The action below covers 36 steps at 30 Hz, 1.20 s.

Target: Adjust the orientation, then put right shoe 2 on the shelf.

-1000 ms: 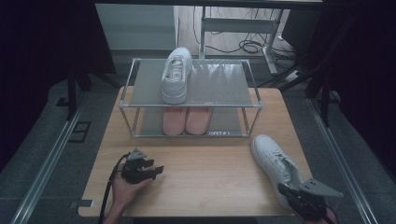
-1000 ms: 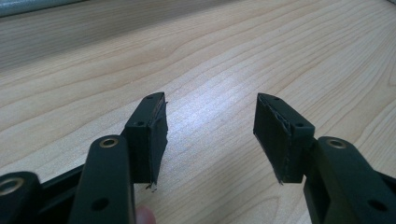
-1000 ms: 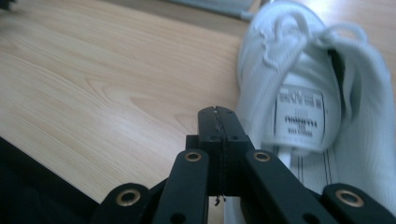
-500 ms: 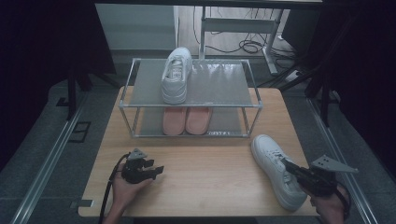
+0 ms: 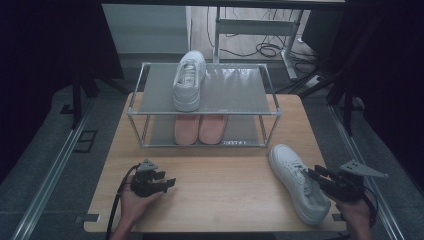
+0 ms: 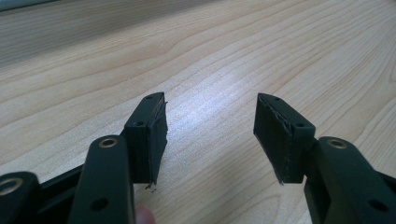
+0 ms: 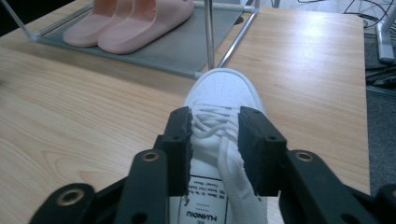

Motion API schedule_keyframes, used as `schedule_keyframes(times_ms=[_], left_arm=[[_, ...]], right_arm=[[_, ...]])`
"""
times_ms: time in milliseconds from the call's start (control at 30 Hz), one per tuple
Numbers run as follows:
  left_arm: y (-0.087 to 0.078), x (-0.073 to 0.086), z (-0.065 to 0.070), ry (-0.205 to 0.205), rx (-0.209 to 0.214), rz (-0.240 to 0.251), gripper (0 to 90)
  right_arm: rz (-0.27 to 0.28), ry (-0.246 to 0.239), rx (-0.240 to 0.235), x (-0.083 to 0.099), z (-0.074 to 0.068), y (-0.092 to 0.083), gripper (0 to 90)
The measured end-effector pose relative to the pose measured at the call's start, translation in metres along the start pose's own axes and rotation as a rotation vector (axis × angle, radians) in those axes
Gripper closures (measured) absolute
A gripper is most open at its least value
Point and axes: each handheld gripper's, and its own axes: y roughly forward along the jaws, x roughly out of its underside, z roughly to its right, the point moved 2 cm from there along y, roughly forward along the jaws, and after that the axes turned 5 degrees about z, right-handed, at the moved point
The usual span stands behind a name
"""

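White sneaker (image 7: 224,140), pink slippers (image 5: 200,129), seemingly grey-shelved rack (image 5: 150,95), pale woodgrain table (image 5: 225,190).

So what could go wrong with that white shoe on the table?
The right gripper has just been opening, its jaws either side of the white shoe's tongue and laces. Pinching only laces might let the shoe dangle or slip. The shoe lies near the table's front right edge, so a nudge could tip it off. Lifted carelessly, it might bump the rack.
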Motion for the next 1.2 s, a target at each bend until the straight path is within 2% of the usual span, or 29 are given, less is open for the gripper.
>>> schedule_keyframes(times_ms=[200,567,833,1033,1200], left_arm=[[0.0,0.001,0.0,0.002,-0.002,-0.003,44.8],[-0.002,0.001,-0.001,-0.011,-0.002,0.007,45.0],[-0.002,0.0,-0.002,-0.015,-0.003,0.01,45.0],[-0.001,0.001,-0.001,-0.012,-0.002,0.007,45.0],[-0.001,0.001,-0.002,-0.013,-0.003,0.007,45.0]], right_arm=[[-0.006,-0.008,-0.012,0.003,0.002,0.003,54.4],[0.008,-0.002,0.043,0.008,0.012,0.001,49.3],[-0.04,-0.007,0.047,0.016,0.016,0.013,45.6],[-0.085,-0.022,0.06,0.021,0.018,0.025,45.7],[-0.086,-0.023,0.042,0.022,0.017,0.028,53.7]])
